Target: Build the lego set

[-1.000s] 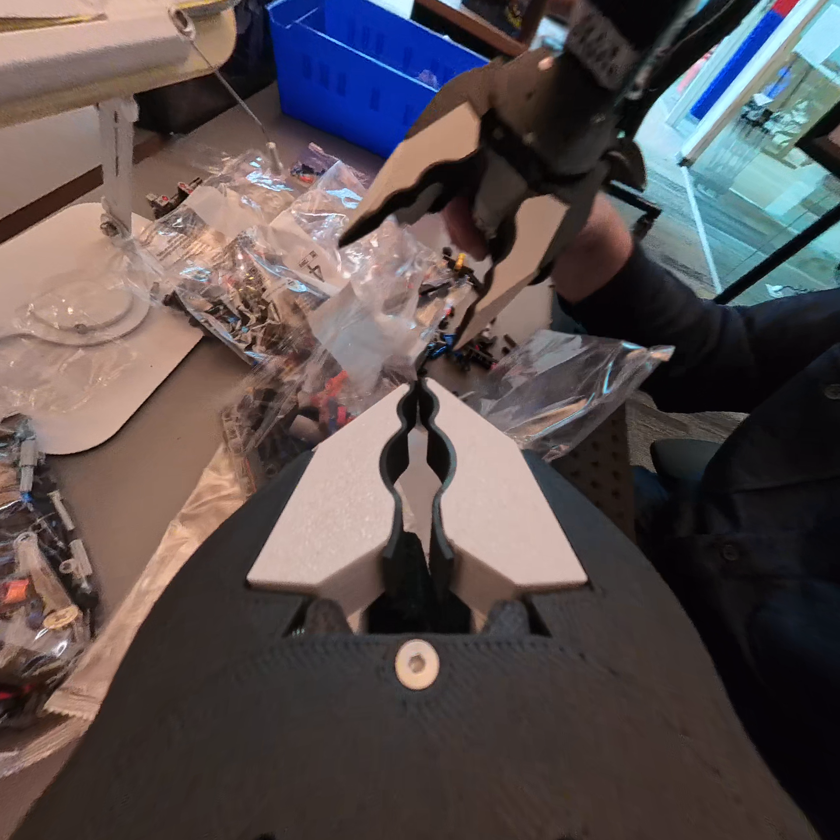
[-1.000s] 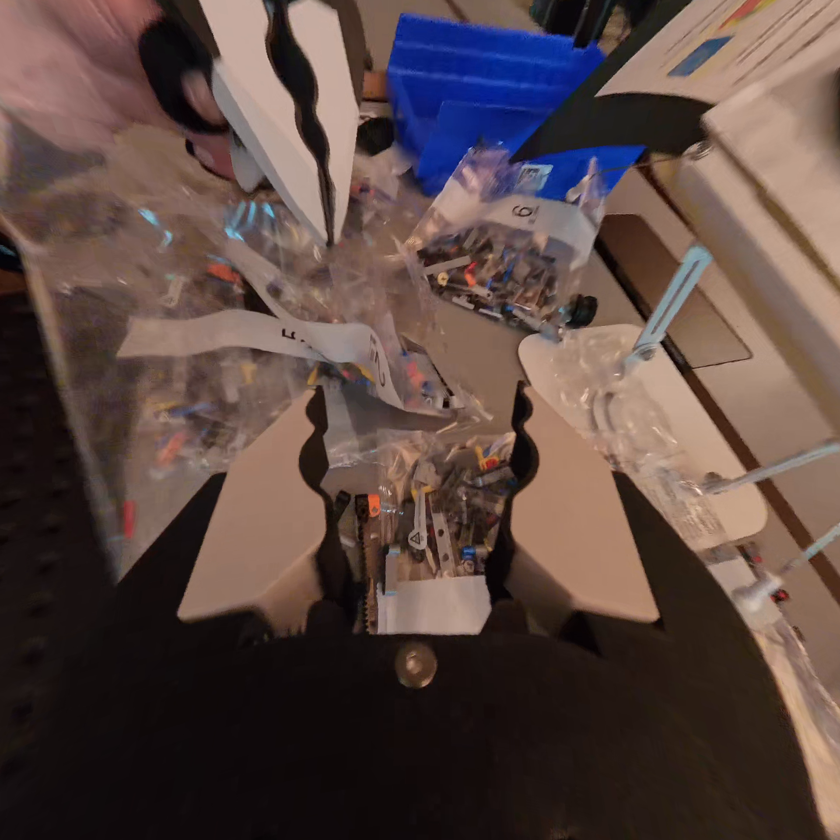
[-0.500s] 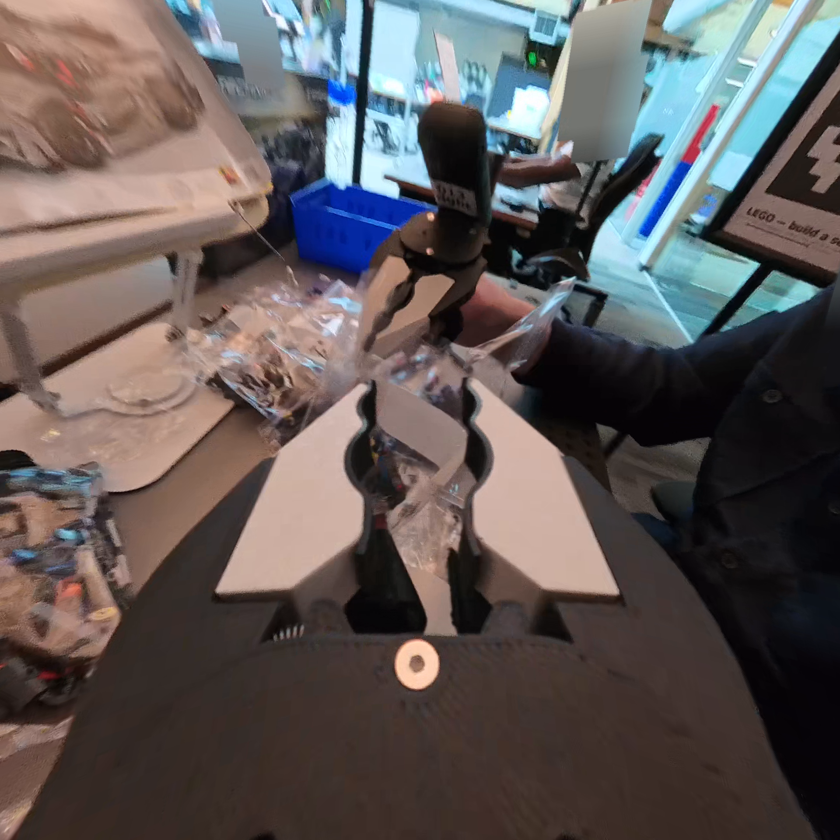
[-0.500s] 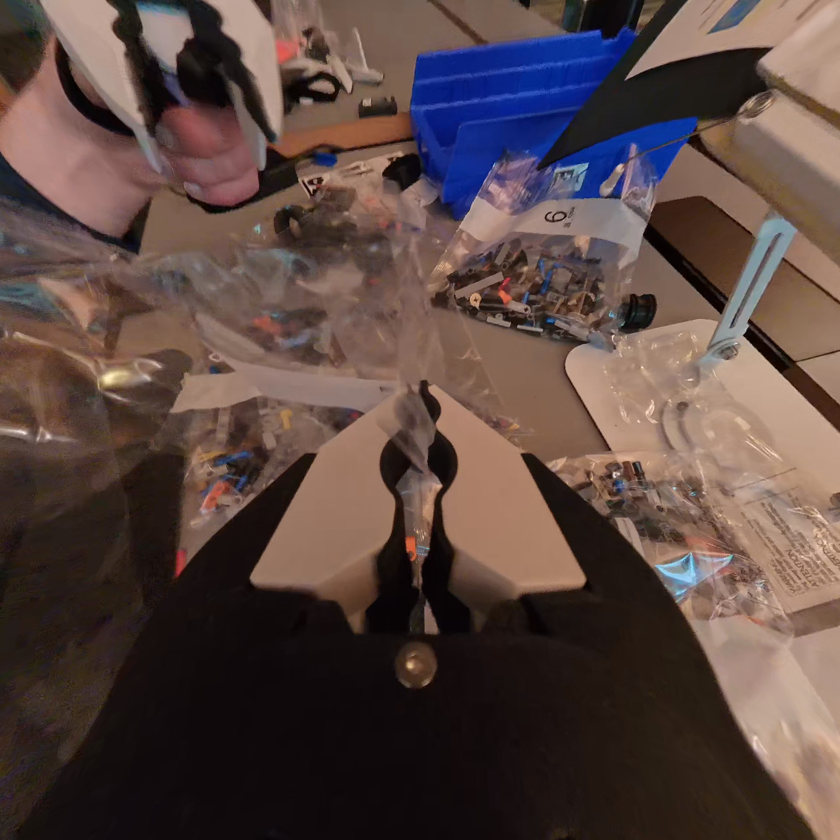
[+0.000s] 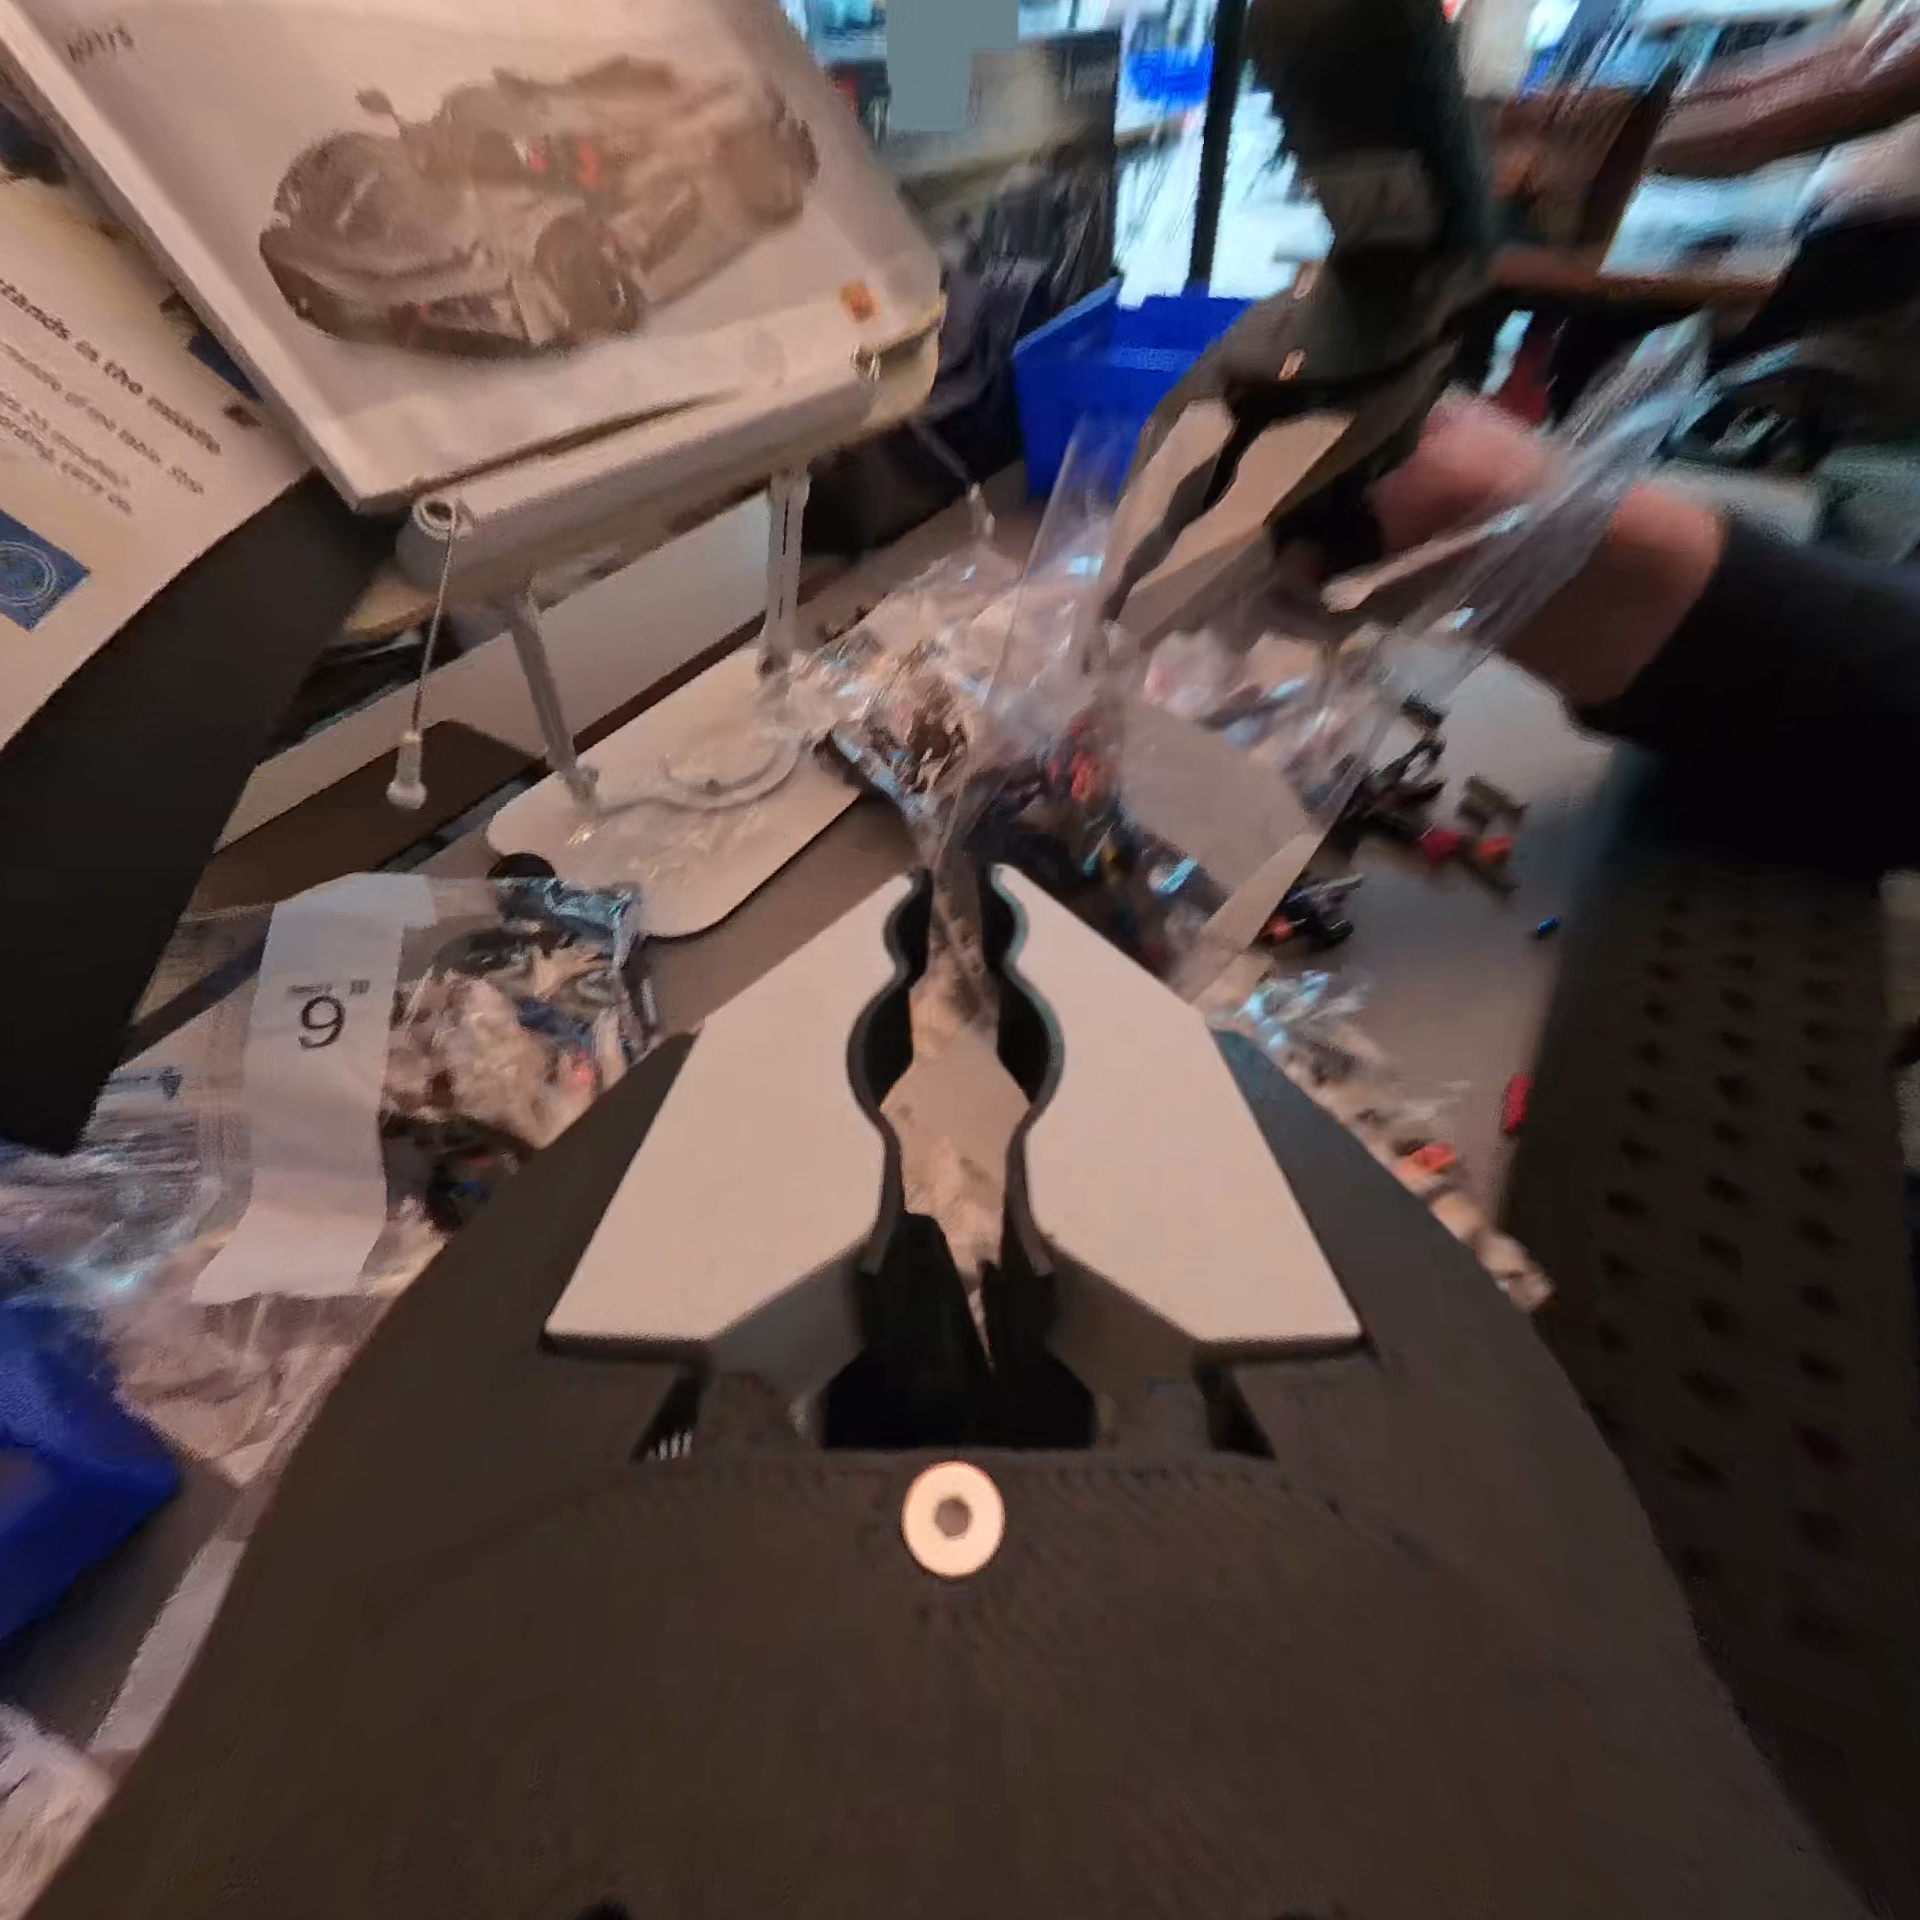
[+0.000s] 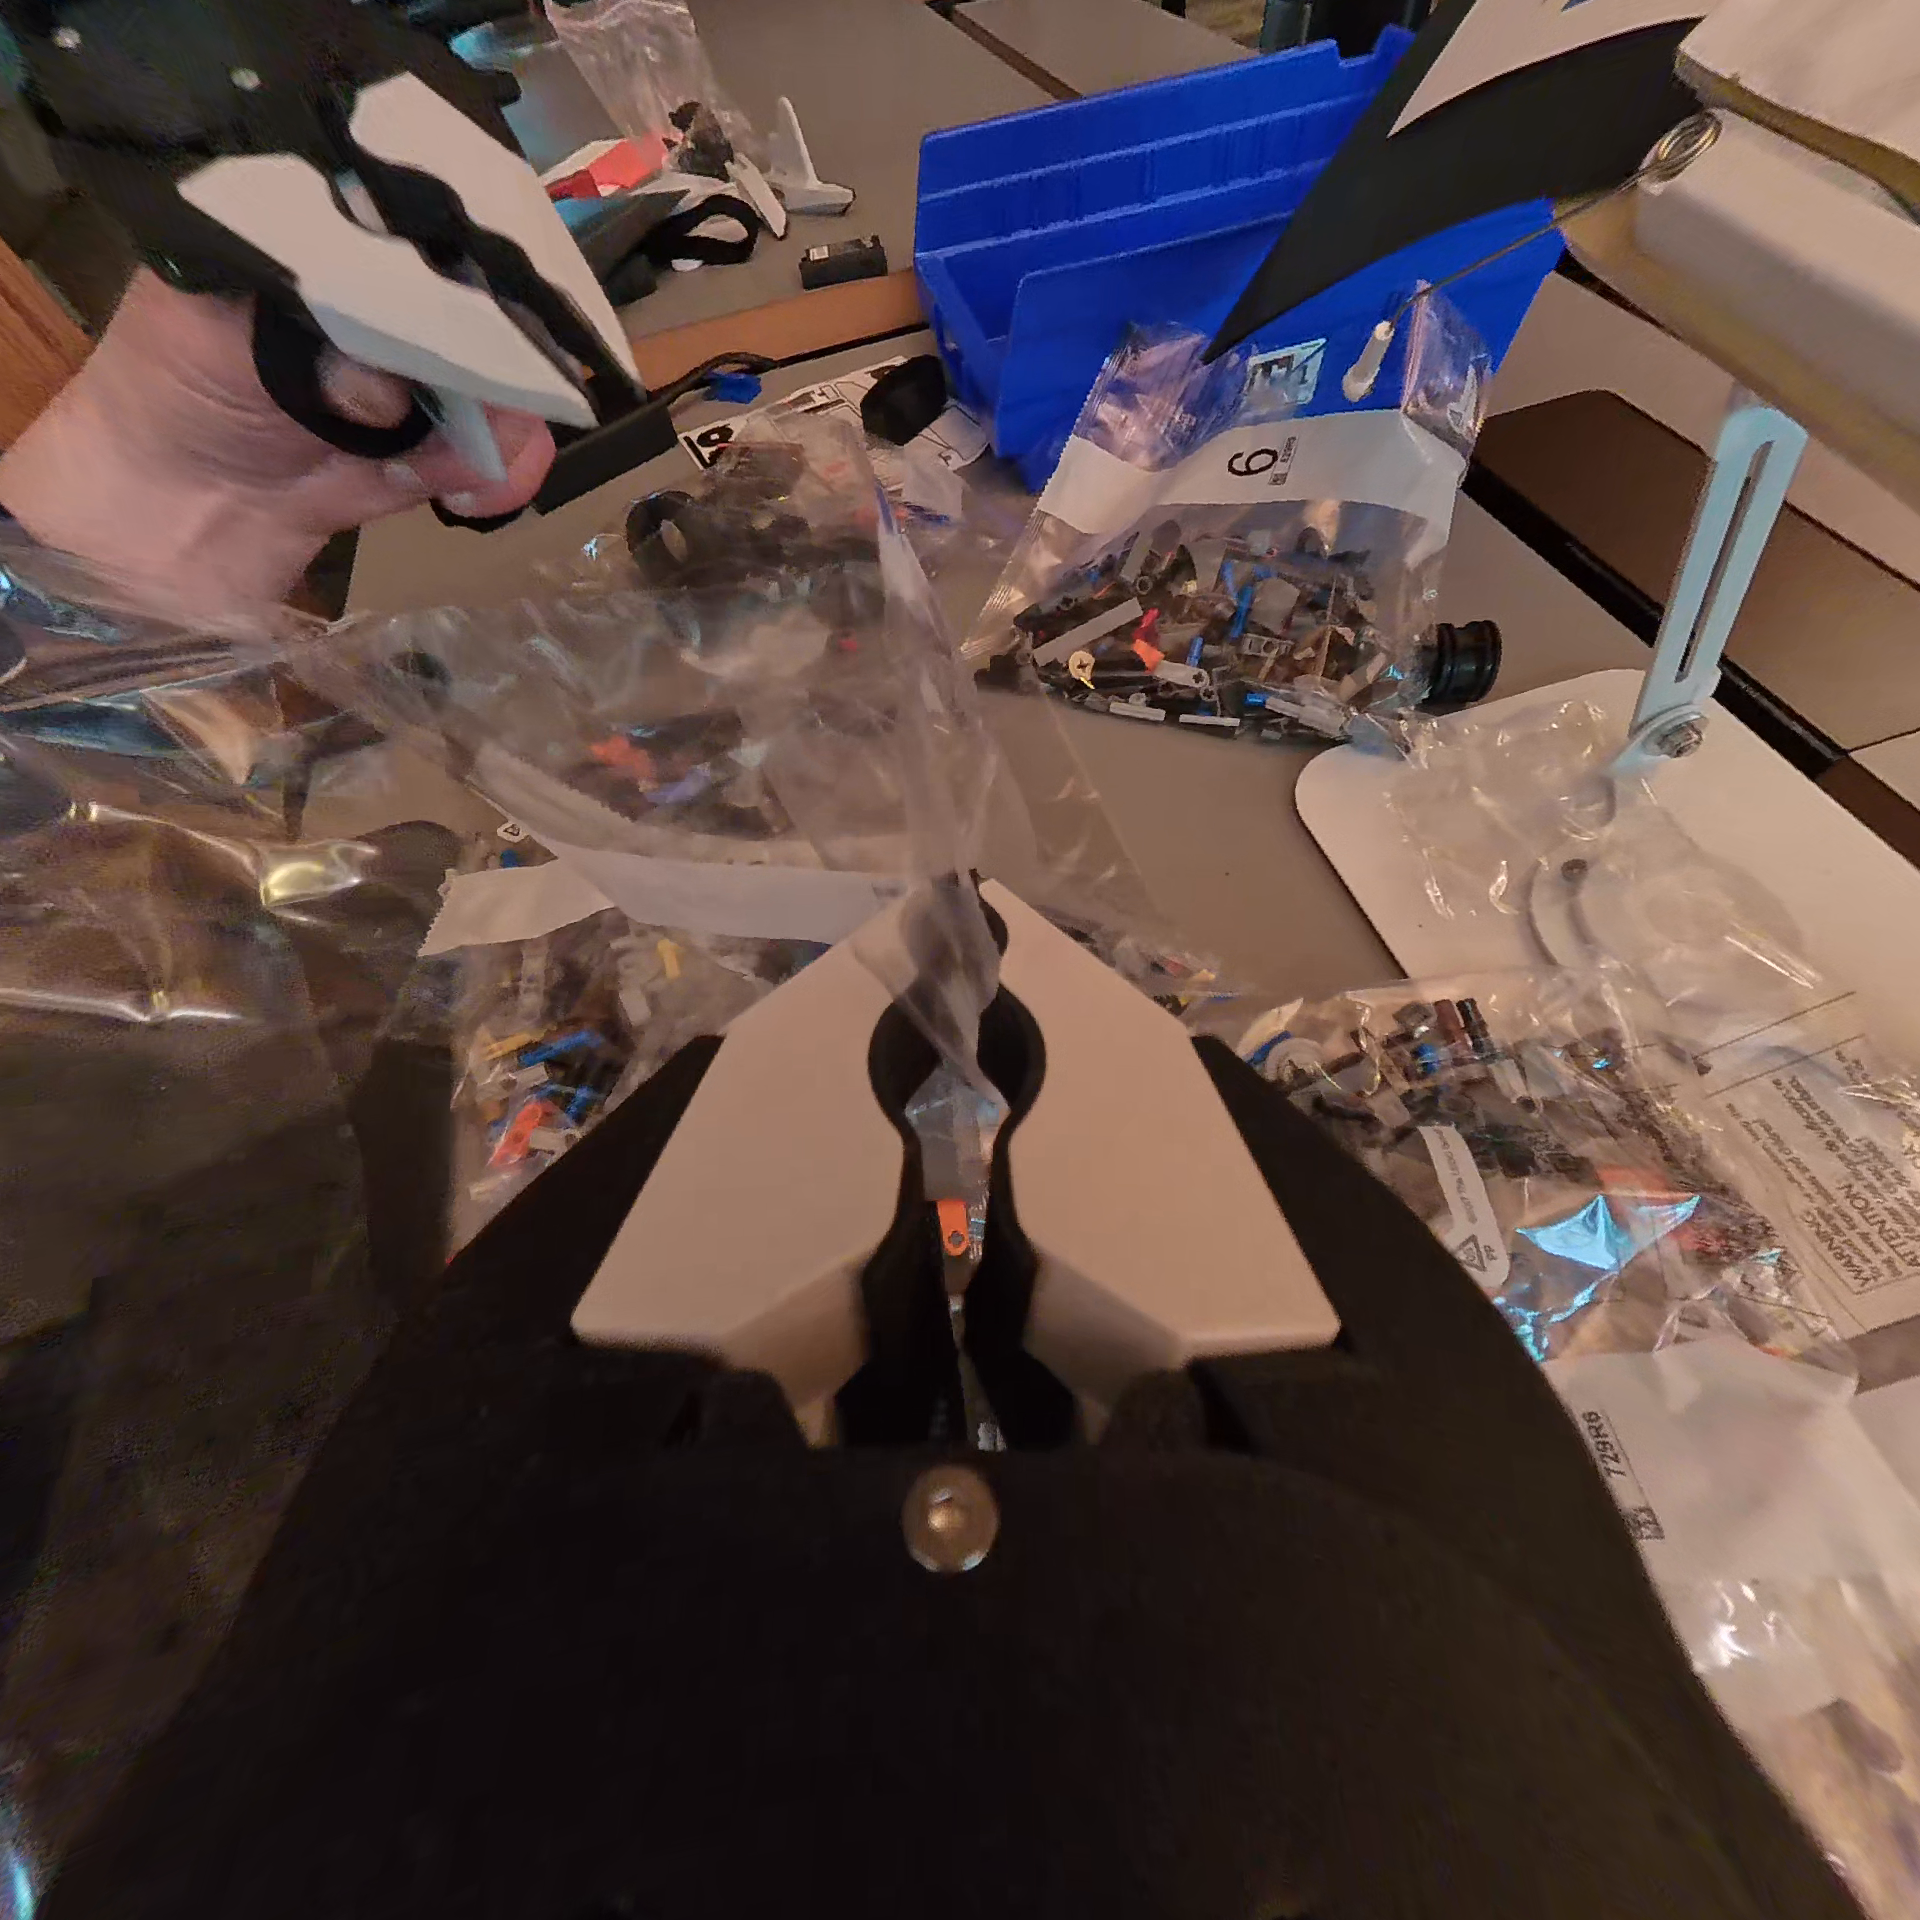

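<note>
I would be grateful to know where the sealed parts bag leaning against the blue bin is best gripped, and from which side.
Probably by the flat white band near the top of the sealed parts bag, coming down from above at its left corner. The pieces have sunk to the bottom, leaving that band thin, and the blue bin blocks the back.

Crowded bench, one bare strip

Parts bags (image 6: 1195, 613) and a blue bin (image 6: 1143, 239) are hemming my fingers (image 6: 1143, 1143); bare bench (image 6: 1195, 831) is lying open beside the stand base (image 6: 1455, 790).
</note>
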The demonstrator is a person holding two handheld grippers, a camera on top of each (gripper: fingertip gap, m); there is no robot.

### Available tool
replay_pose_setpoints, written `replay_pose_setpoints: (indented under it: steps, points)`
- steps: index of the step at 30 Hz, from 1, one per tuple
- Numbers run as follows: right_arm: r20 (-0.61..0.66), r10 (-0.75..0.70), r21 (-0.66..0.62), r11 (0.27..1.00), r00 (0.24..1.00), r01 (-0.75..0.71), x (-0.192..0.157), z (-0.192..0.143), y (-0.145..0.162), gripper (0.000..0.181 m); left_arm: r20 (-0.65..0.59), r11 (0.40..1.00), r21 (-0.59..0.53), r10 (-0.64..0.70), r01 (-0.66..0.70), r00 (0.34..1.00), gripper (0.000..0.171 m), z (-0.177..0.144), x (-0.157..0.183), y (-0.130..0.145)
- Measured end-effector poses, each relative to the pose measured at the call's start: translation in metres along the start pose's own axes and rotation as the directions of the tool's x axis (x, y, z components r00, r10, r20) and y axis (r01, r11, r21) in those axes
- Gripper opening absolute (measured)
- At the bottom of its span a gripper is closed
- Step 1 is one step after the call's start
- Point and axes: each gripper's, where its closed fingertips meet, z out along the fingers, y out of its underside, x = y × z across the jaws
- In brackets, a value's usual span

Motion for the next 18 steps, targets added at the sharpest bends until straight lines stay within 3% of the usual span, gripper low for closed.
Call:
replay_pose_setpoints:
  steps: [4, 7, 9, 11, 14, 18]
  points:
    - [0.013, -0.014, 0.012, 1.000, 1.000, 0.014, -0.006, 0.003, -0.001, 0.000, 0.120, 0.987, -0.117, 0.128, -0.114, 0.984, 0.041, 0.020, -0.007, 0.018]
    - [0.023, -0.025, 0.014, 1.000, 0.999, 0.024, -0.010, 0.003, -0.001, 0.000, 0.169, 0.976, -0.141, 0.188, -0.165, 0.967, 0.047, 0.032, -0.009, 0.021]
    - [0.021, -0.029, 0.014, 0.999, 0.999, 0.028, -0.010, 0.003, -0.001, 0.000, 0.150, 0.981, -0.122, 0.165, -0.147, 0.975, 0.035, 0.039, -0.004, 0.020]
    - [0.019, -0.023, 0.007, 1.000, 1.000, 0.023, -0.010, 0.004, 0.000, 0.000, 0.144, 0.974, -0.154, 0.187, -0.165, 0.972, 0.000, 0.041, -0.002, 0.025]
    - [0.017, -0.006, -0.008, 1.000, 1.000, 0.007, -0.006, 0.005, 0.005, 0.000, 0.137, 0.972, -0.182, 0.172, -0.145, 0.976, 0.000, 0.046, 0.000, 0.030]
    - [0.024, -0.023, -0.103, 0.994, 0.999, 0.026, -0.003, 0.006, 0.025, 0.000, 0.158, 0.989, -0.081, 0.131, -0.120, 0.979, 0.000, 0.049, -0.001, 0.018]
